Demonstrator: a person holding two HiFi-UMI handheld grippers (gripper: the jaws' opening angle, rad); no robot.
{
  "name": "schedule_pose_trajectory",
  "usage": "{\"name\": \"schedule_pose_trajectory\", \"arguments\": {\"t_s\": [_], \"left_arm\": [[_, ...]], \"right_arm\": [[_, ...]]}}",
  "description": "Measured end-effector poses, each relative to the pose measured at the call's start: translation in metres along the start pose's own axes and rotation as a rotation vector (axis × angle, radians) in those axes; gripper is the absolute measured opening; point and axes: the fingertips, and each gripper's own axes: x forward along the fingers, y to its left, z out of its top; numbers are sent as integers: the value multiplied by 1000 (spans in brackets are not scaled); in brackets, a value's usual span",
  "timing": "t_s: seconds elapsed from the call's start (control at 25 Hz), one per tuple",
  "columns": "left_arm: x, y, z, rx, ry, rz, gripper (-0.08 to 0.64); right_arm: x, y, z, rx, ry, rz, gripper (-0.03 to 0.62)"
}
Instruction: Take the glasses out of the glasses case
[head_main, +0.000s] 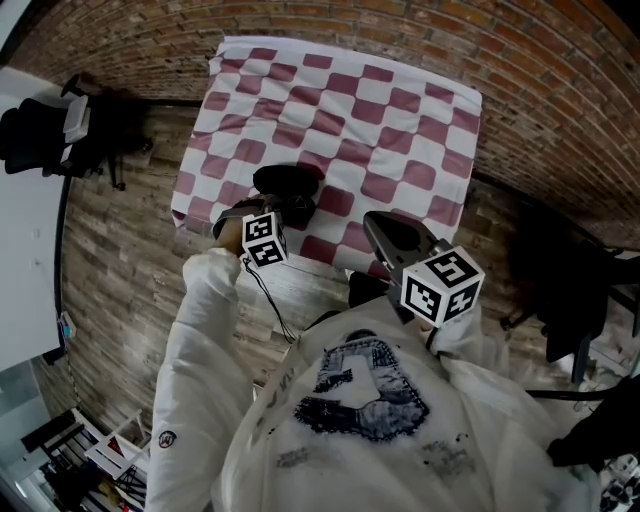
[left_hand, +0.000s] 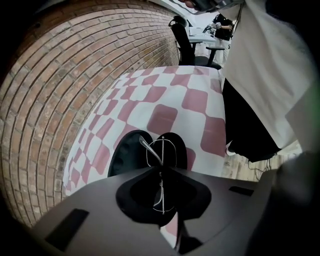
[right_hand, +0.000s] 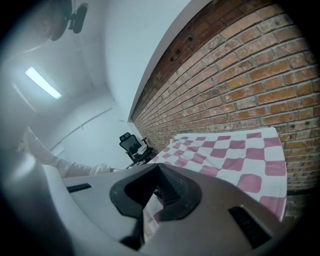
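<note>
Checkered cloth (head_main: 400, 110) lay under the open glasses case (left_hand: 122, 157), and with my left gripper (left_hand: 161, 192) clamped on the wire-framed glasses (left_hand: 161, 150) at its opening, I judged a slow, straight lift safest, my right gripper (right_hand: 150, 210) closed, empty, well aside.

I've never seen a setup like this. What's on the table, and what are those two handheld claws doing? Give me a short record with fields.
Surface: pink-and-white checked cloth
Case: black, open on the cloth
Glasses: thin wire frame, over the open case
Left gripper: shut on the glasses, pointing steeply down
Right gripper: shut, nothing between its jaws, away from the case
Surroundings: brick wall, office chair further off
</note>
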Motion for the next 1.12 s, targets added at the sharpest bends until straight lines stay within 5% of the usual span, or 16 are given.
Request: {"name": "schedule_pose_trajectory", "arguments": {"t_s": [0.6, 1.12], "left_arm": [[-32, 16, 13, -54, -61, 157, 26], [-136, -1, 58, -278, -311, 353, 23]], "right_arm": [[-28, 21, -10, -8, -43, -23, 14], [-57, 70, -13, -71, -134, -18, 14]]}}
